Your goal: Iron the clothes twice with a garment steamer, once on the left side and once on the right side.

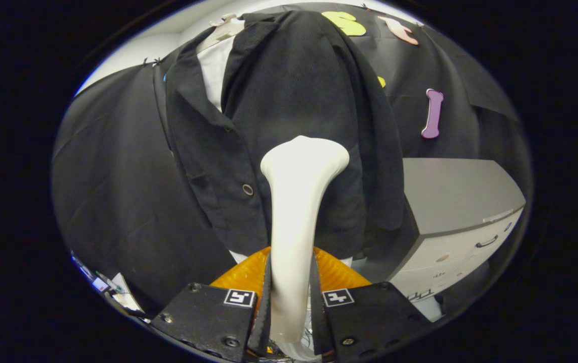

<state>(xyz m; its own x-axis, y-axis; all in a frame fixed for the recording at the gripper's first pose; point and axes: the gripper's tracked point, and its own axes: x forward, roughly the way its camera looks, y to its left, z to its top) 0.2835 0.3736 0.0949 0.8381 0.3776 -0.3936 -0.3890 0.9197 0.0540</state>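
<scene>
One white plastic garment steamer [294, 212], clamped between both fingers [261, 307], head against one black buttoned jacket [289, 101]

No legible text, brand, or number. Signs present: two square black-and-white coded marker tags [240, 297], one on the top face of each finger block of the gripper [291, 302], either side of the jaws. Faint dark markings on the front of the grey drawer cabinet [450, 262], beyond the right-hand jaw; too small to read.
</scene>
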